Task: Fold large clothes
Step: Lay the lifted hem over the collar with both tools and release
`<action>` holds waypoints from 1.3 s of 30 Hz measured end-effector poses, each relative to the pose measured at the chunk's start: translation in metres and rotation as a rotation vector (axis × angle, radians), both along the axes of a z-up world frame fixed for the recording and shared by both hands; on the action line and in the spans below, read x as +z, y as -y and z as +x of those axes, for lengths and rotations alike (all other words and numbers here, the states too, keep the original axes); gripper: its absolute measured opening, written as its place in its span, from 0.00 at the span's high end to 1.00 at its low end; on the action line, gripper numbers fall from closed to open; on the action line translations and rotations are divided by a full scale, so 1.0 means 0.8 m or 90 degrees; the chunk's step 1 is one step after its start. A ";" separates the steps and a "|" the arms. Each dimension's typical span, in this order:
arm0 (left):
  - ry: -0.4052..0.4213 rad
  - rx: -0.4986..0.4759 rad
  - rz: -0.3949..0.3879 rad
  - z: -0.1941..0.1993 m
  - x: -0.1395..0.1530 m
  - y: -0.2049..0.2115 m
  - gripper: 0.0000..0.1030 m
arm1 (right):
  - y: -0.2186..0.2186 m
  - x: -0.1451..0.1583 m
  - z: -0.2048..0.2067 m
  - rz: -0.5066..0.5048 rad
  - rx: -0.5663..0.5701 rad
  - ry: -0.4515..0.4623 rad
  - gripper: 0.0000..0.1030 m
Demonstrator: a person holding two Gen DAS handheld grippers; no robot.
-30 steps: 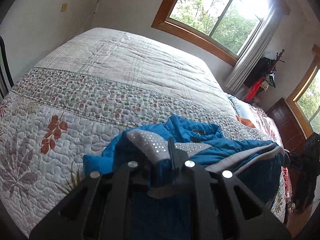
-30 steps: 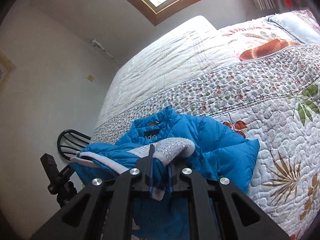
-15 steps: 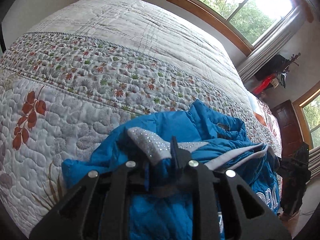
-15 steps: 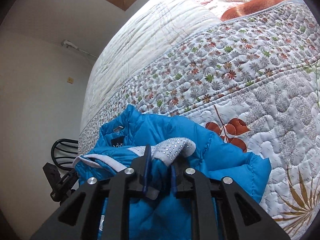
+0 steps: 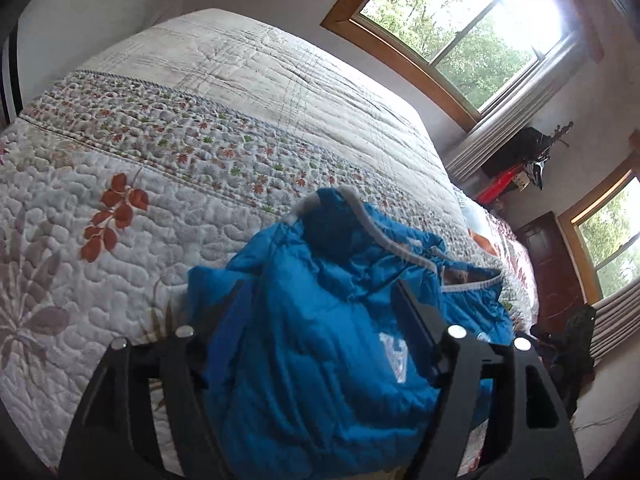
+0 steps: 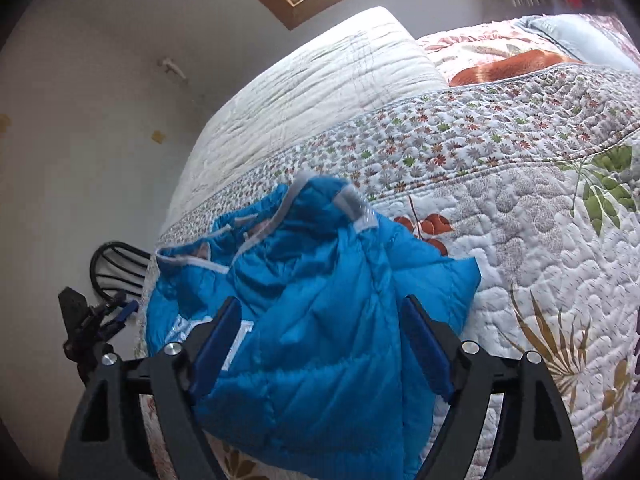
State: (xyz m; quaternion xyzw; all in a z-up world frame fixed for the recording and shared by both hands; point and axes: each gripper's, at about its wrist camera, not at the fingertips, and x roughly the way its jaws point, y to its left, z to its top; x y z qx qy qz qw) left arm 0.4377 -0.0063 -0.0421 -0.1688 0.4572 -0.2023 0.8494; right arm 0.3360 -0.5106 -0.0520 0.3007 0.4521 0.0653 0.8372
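1. I see a bed [image 5: 248,92] that fills most of both wrist views, covered by a quilted bedspread [image 6: 532,216] with a plain cream panel at the far end, a band of small flowers across the middle, and large leaf prints nearest me.
2. A blue puffer jacket [image 5: 320,320] lies bunched on the near part of the bedspread, at 6 o'clock in each view. Its pale grey trimmed edge [image 5: 384,236] curls along the far side of the heap, and a white print shows on the fabric at 4 o'clock in the left view.
3. My left gripper [image 5: 320,296] has its jaws spread wide, one finger on either side of the jacket heap, gripping nothing.
4. My right gripper [image 6: 320,312] is likewise spread wide, its blue pads [image 6: 424,340] flanking the jacket without pinching it.
5. A wood-framed window [image 5: 452,28] sits at 1 o'clock in the left view, bright with trees outside.
6. A dark chair back [image 6: 116,268] stands at 9 o'clock in the right view, beside the bed.
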 end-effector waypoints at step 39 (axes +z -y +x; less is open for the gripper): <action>0.008 -0.048 0.151 0.046 -0.032 0.049 0.43 | -0.020 -0.007 0.080 -0.151 -0.026 -0.043 0.31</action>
